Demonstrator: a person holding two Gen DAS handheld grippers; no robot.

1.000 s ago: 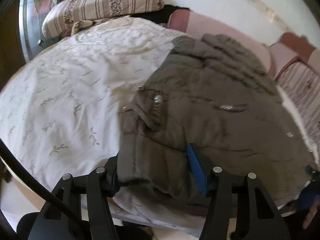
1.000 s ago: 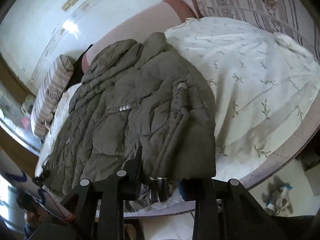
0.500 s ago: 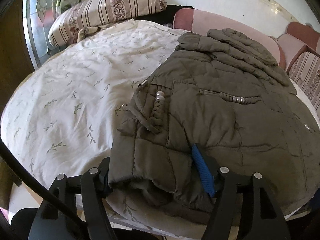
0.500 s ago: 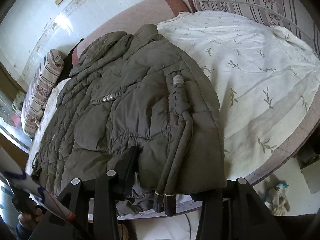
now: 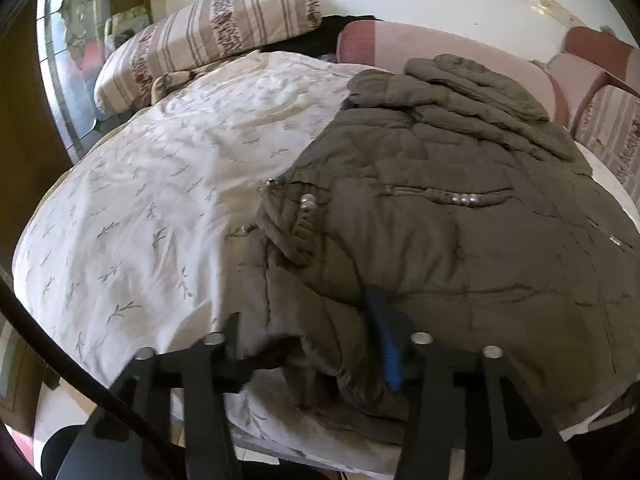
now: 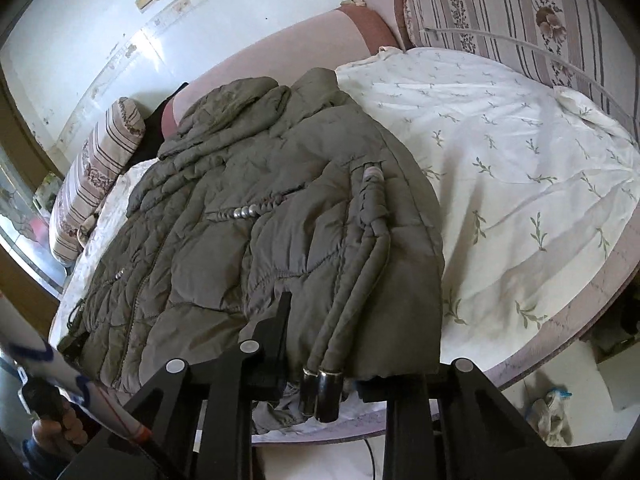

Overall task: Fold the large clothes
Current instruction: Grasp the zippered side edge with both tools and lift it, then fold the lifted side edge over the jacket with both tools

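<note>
- Left gripper (image 5: 310, 350): its fingers (image 5: 386, 344) have just been closing and now pinch the near hem corner of the olive quilted jacket (image 5: 460, 220).
- Right gripper (image 6: 324, 344): its fingers (image 6: 276, 332) have also just been closing on the hem beside the two drawcords (image 6: 324, 384), whose metal tips hang over the edge; the far finger is hidden under the cloth, but the hem appears clamped.
- Step in hand, as judged: securing both hem corners before folding. Both grips should take all padded layers, lift evenly, and keep the cords from snagging.
- The jacket lies flat, collar toward the pink headboard (image 6: 280, 52), hem at the near edge of the bed (image 5: 140, 220).
- The bed carries a white leaf-print sheet and a striped pillow (image 5: 208, 36); a pale wall stands behind.
</note>
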